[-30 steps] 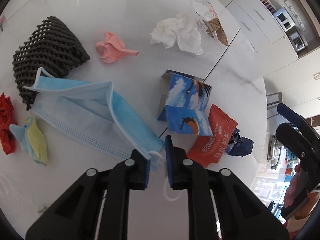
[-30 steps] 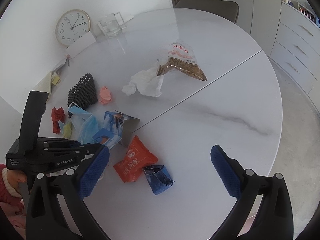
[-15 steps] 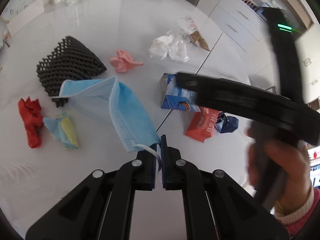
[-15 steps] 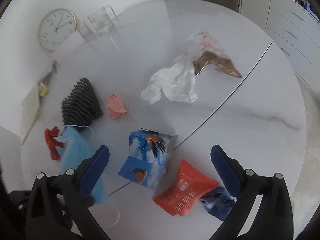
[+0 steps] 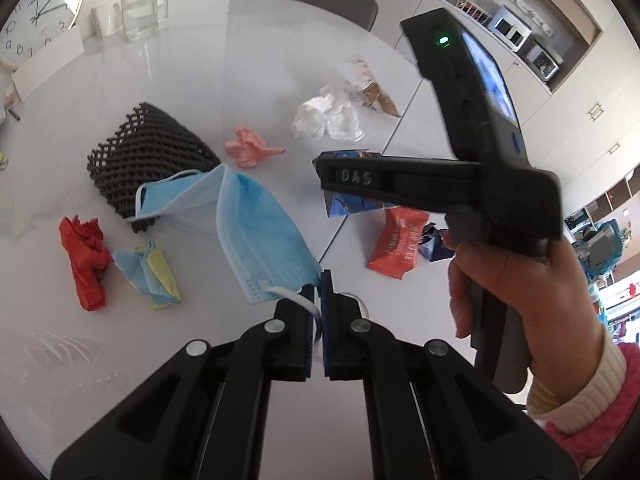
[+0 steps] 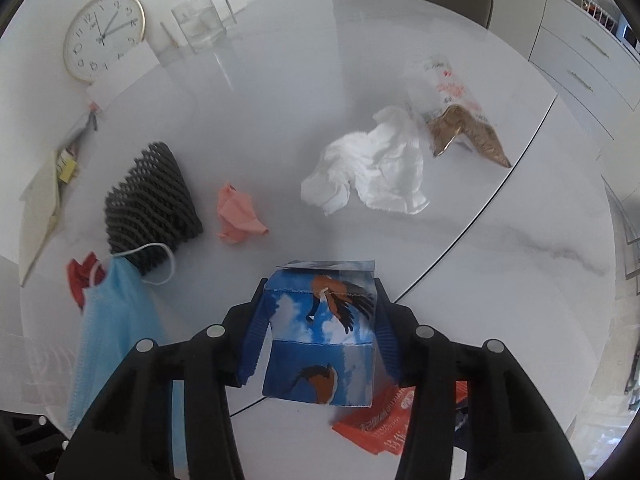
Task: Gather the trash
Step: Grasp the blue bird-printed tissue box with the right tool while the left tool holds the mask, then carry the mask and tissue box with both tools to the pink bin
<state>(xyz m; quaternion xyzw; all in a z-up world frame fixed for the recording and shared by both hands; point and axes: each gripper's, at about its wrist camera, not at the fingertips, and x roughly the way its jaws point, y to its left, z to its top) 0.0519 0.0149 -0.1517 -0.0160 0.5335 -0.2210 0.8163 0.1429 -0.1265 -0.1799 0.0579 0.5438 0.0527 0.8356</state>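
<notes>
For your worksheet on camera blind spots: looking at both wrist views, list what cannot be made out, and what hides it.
- Left wrist view: the blue carton is mostly hidden behind the right gripper's body.
- Right wrist view: the red wrapper is partly hidden by the carton and a finger.
- Right wrist view: the wrapper's print is too small to read.

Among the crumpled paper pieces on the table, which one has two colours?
The crumpled blue and yellow paper, lying beside the red paper wad. The pink wad and white tissue each have only one colour.
</notes>
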